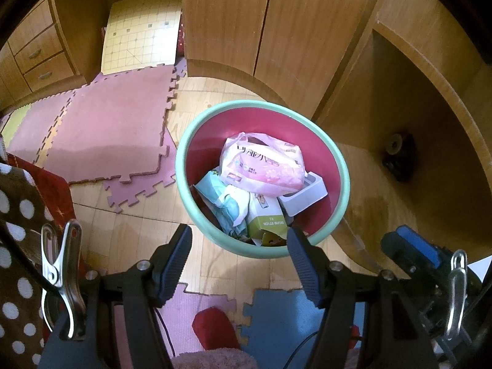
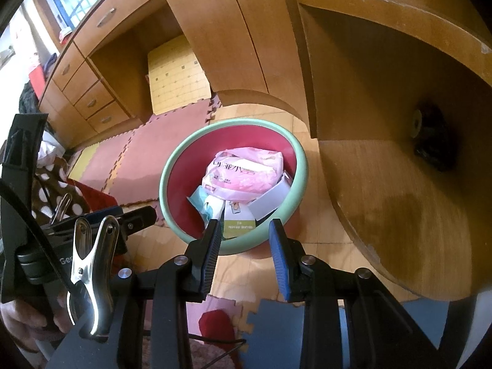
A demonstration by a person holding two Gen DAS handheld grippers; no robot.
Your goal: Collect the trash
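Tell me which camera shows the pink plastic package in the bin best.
The left wrist view: the pink package appears larger there, its print clear, on top of the trash in the bin. The right wrist view shows it too, smaller.

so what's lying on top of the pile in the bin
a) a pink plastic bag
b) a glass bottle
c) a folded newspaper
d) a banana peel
a: a pink plastic bag with printed writing sits on top of the boxes and wrappers inside the bin, and the right wrist view shows the same.
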